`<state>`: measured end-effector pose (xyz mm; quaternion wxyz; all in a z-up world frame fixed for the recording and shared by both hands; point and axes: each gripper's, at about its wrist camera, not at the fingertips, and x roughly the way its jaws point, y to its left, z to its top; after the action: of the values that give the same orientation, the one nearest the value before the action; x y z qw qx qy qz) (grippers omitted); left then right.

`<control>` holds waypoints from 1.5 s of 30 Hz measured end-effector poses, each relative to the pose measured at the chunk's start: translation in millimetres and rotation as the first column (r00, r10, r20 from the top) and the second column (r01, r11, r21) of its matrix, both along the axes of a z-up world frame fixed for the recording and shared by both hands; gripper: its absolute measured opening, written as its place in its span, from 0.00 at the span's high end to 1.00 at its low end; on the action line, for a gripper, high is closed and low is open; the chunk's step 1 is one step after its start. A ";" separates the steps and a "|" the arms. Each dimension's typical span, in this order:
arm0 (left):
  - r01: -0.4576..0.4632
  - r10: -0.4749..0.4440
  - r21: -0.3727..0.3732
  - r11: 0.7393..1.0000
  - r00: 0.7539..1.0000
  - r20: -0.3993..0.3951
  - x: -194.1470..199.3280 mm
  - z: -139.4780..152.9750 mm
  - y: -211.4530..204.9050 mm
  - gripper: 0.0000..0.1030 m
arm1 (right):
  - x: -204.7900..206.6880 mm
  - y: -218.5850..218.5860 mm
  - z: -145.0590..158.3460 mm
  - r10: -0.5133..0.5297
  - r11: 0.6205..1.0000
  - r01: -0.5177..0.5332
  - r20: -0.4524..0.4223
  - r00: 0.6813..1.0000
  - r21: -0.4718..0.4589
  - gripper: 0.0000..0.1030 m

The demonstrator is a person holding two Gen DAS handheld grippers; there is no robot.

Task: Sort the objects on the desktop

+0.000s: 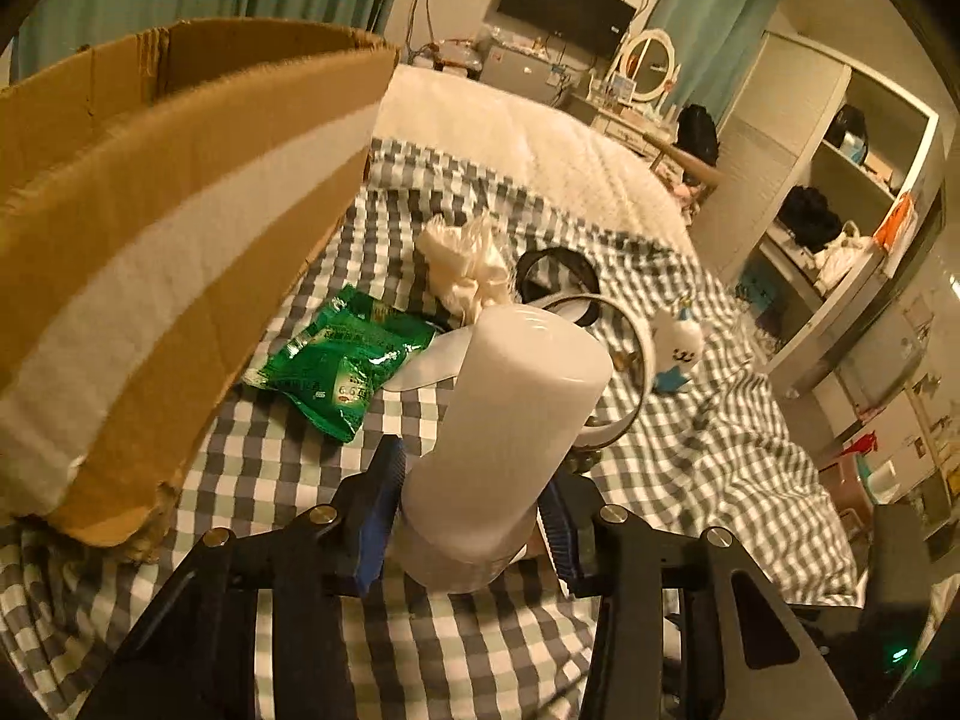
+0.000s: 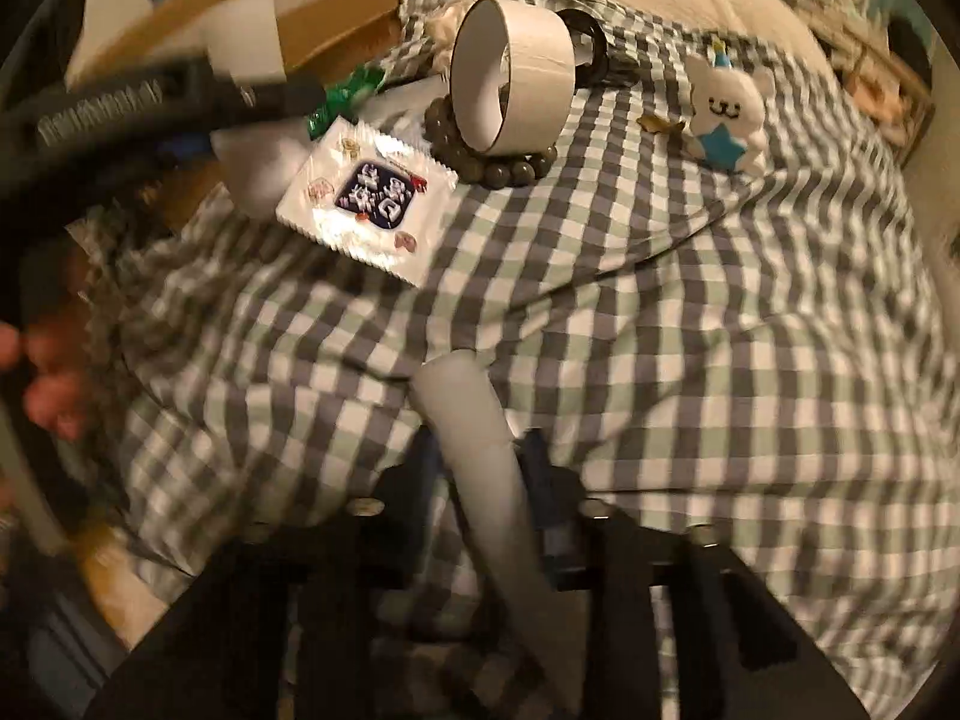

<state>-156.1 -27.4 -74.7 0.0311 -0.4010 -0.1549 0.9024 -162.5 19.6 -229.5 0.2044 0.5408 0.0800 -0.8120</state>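
Left wrist view: your left gripper (image 1: 474,516) clamps a white cylindrical bottle (image 1: 510,420) above the checked bedsheet (image 1: 690,468), beside the cardboard box (image 1: 180,240). Your right gripper (image 2: 480,480) pinches a pale tube (image 2: 480,450); tape roll (image 2: 510,72) lies ahead.

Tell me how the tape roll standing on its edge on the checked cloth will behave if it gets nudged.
The tape roll stands on its curved rim, so a nudge would probably set it rolling. The bead bracelet lying against its base may check it on that side. Its core is hollow, so it is likely light and could topple flat on the soft, wrinkled checked cloth.
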 end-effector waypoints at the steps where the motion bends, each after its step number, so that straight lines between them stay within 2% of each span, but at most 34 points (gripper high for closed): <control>1: 0.000 0.000 0.006 1.000 1.000 -0.004 3.1 2.5 -1.0 0.57 | 1.7 2.2 2.5 -0.010 1.000 0.010 -0.009 1.000 -0.009 0.79; 4: -0.005 0.005 0.026 1.000 1.000 -0.016 14.6 10.8 -5.4 0.57 | 13.1 14.2 20.5 -0.063 0.998 0.062 -0.074 0.995 -0.017 0.80; 8: -0.017 0.021 0.074 0.997 0.998 -0.056 30.6 30.8 -12.2 0.57 | 30.5 36.7 51.9 -0.135 0.985 0.119 -0.128 0.982 -0.128 0.80; 11: -0.005 0.014 0.082 0.997 0.993 -0.118 42.5 57.8 -15.7 0.57 | 35.2 40.4 71.1 -0.176 0.972 0.149 -0.142 0.974 -0.180 0.80; 14: 0.001 0.017 0.098 0.995 0.984 -0.179 50.4 88.6 -23.2 0.57 | 40.0 32.1 96.0 -0.168 0.968 0.129 -0.170 0.971 -0.217 0.80; 17: 0.000 0.027 0.114 0.993 0.971 -0.237 53.0 122.0 -39.1 0.57 | 44.7 6.2 133.5 -0.128 0.969 0.072 -0.233 0.964 -0.236 0.80; 18: 0.006 0.021 0.104 0.995 0.967 -0.254 51.8 133.2 -44.4 0.57 | 44.2 -3.4 152.2 -0.118 0.966 0.048 -0.267 0.957 -0.254 0.80; 20: -0.001 0.008 0.023 1.000 0.955 -0.297 46.5 159.9 -58.1 0.57 | 41.3 -21.6 179.5 -0.107 0.958 0.012 -0.318 0.942 -0.287 0.80; 22: -0.042 0.028 -0.039 0.998 0.948 -0.317 41.1 177.4 -77.8 0.57 | 34.2 -41.2 210.4 -0.098 0.933 -0.042 -0.364 0.926 -0.357 0.80; 23: -0.066 0.048 -0.045 0.997 0.945 -0.325 39.3 181.6 -89.4 0.57 | 29.7 -51.9 220.9 -0.090 0.918 -0.067 -0.371 0.924 -0.391 0.80; 25: -0.126 0.110 -0.024 0.992 0.934 -0.339 35.9 180.7 -119.2 0.57 | 13.7 -79.5 235.7 -0.079 0.879 -0.107 -0.365 0.928 -0.464 0.79; 27: -0.193 0.178 -0.013 0.981 0.928 -0.326 33.7 170.6 -145.1 0.57 | -8.8 -108.6 241.2 -0.058 0.831 -0.134 -0.324 0.944 -0.540 0.79; 29: -0.264 0.235 -0.062 0.963 0.927 -0.293 27.4 156.5 -166.2 0.57 | -27.5 -133.2 239.2 -0.041 0.794 -0.142 -0.286 0.957 -0.591 0.79; 31: -0.302 0.271 -0.087 0.949 0.926 -0.261 20.0 145.4 -182.0 0.57 | -46.4 -160.7 231.6 -0.039 0.783 -0.137 -0.267 0.963 -0.607 0.76; 33: -0.326 0.301 -0.066 0.943 0.920 -0.251 18.3 136.0 -193.9 0.56 | -68.2 -181.0 219.3 -0.056 0.774 -0.098 -0.222 0.973 -0.625 0.76; 34: -0.328 0.305 -0.054 0.943 0.918 -0.255 18.7 132.3 -196.7 0.53 | -75.1 -184.5 213.8 -0.069 0.766 -0.072 -0.193 0.979 -0.639 0.64; 35: -0.326 0.302 -0.053 0.944 0.917 -0.260 18.7 129.0 -198.0 0.44 | -84.6 -187.7 208.0 -0.085 0.754 -0.044 -0.164 0.983 -0.655 0.55; 36: -0.327 0.301 -0.062 0.943 0.917 -0.262 17.5 127.2 -197.6 0.37 | -91.8 -186.8 201.9 -0.118 0.743 -0.002 -0.134 0.984 -0.670 0.41; 37: -0.332 0.302 -0.078 0.940 0.917 -0.262 17.1 125.3 -197.5 0.27 | -94.9 -185.6 199.4 -0.133 0.740 0.013 -0.128 0.983 -0.672 0.40; 39: -0.334 0.296 -0.110 0.936 0.918 -0.264 18.6 124.8 -192.6 0.26 | -92.4 -178.3 201.5 -0.150 0.755 0.011 -0.155 0.976 -0.656 0.40; 41: -0.314 0.276 -0.119 0.942 0.925 -0.262 19.2 127.0 -184.6 0.21 | -84.2 -166.8 205.4 -0.147 0.793 -0.009 -0.206 0.967 -0.609 0.40; 43: -0.298 0.265 -0.097 0.950 0.928 -0.263 24.6 129.2 -179.7 0.17 | -72.2 -147.1 209.0 -0.149 0.846 -0.018 -0.269 0.952 -0.532 0.40; 45: -0.273 0.248 -0.061 0.960 0.932 -0.264 33.1 131.5 -167.1 0.12 | -61.2 -120.4 212.5 -0.161 0.881 -0.013 -0.327 0.931 -0.472 0.40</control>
<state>-123.0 -194.5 56.8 -0.0887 -0.2594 -0.1575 0.9487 -223.7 -100.8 -17.1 0.2787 0.3216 -0.1029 -0.8991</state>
